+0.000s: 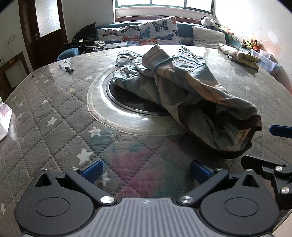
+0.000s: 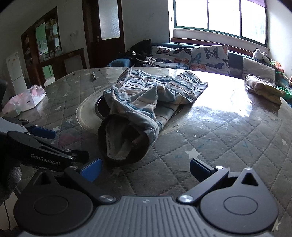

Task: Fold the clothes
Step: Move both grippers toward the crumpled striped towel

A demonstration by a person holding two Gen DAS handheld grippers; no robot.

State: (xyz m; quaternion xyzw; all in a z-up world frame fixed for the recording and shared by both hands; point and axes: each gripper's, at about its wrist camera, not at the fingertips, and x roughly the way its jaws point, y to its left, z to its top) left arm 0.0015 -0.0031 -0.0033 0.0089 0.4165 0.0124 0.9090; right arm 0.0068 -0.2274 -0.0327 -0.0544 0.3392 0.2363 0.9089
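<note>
Location: domestic living room. Indicators: sofa [image 2: 235,63] with butterfly-print cushions [image 2: 209,56] below a window [image 2: 219,16], wooden door [image 2: 107,23], display cabinet [image 2: 47,38], and quilted, star-patterned tabletop [image 2: 228,138].

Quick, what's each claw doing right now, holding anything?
Left claw: open, holding nothing.
Right claw: open, holding nothing; the striped garment lies untouched ahead.

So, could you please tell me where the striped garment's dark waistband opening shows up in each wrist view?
Left wrist: dark waistband opening at right of centre, low on the striped garment.
Right wrist: it sits left of centre, facing the camera.
Shared landmark: the round recess beneath the garment.
</note>
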